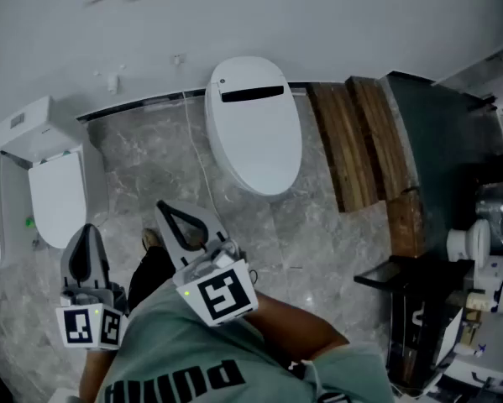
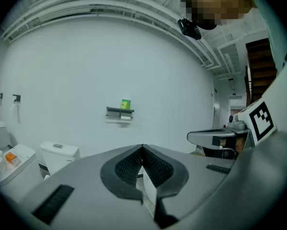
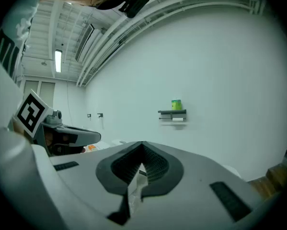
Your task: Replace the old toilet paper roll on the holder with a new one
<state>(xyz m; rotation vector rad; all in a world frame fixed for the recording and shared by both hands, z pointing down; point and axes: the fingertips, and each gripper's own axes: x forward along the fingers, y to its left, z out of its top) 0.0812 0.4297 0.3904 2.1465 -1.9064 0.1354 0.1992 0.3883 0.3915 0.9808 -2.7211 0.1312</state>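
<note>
Not yet begun: left gripper (image 2: 142,148) and right gripper (image 3: 143,144) pressed together, empty, well apart from the holder (image 3: 172,113); whole swap remaining.

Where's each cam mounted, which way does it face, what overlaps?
Head view: on the person's head, facing steeply down at the floor and a white toilet; shows the shirt, left gripper and right gripper.
Left gripper view: on the left gripper, looking along its shut jaws at a shelf on the wall; right gripper at right.
Right gripper view: on the right gripper, shut jaws, same wall; left gripper at left.
Shared: both gripper views show that shelf, green item on top.
</note>
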